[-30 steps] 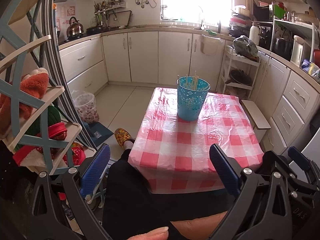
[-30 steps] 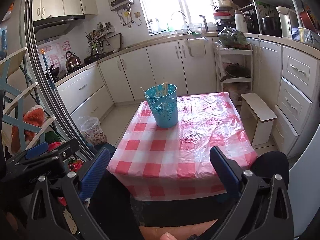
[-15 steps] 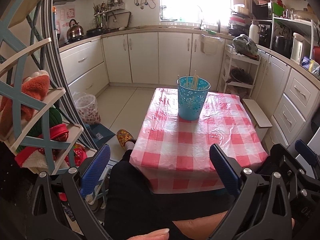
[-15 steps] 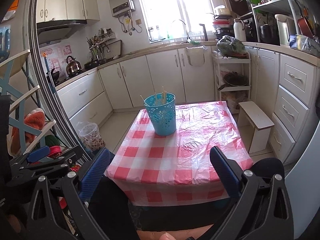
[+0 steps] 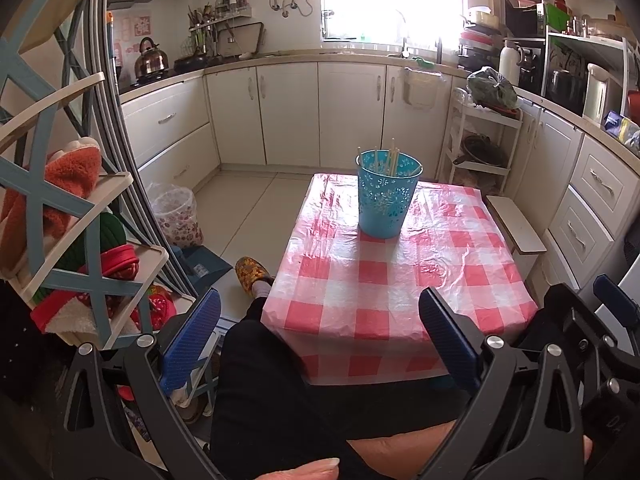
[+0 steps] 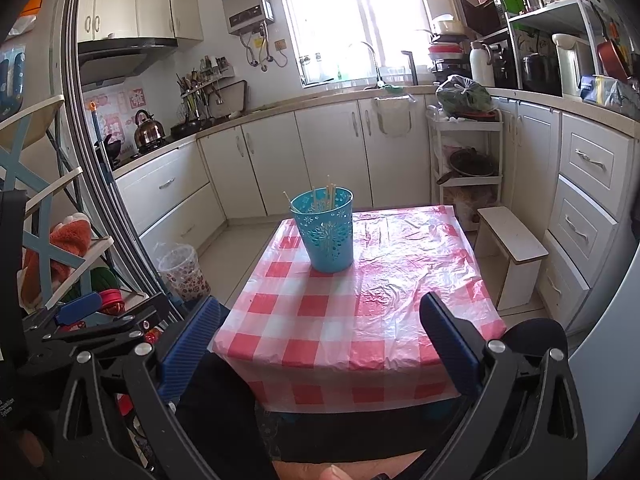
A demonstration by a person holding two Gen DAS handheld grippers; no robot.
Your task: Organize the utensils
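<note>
A blue perforated holder stands upright on the far part of a low table with a red and white checked cloth. Several wooden chopsticks stick up from it. The holder and its chopsticks also show in the right wrist view, on the table. My left gripper is open and empty, held back from the table's near edge over my lap. My right gripper is open and empty, likewise short of the near edge.
A blue and cream shelf rack with soft items stands at the left. A small wooden stool stands to the right of the table. A lined bin sits on the floor. White cabinets line the walls.
Both grippers have drawn back and risen a little, so the table and holder look farther away. Both stay open and empty.
</note>
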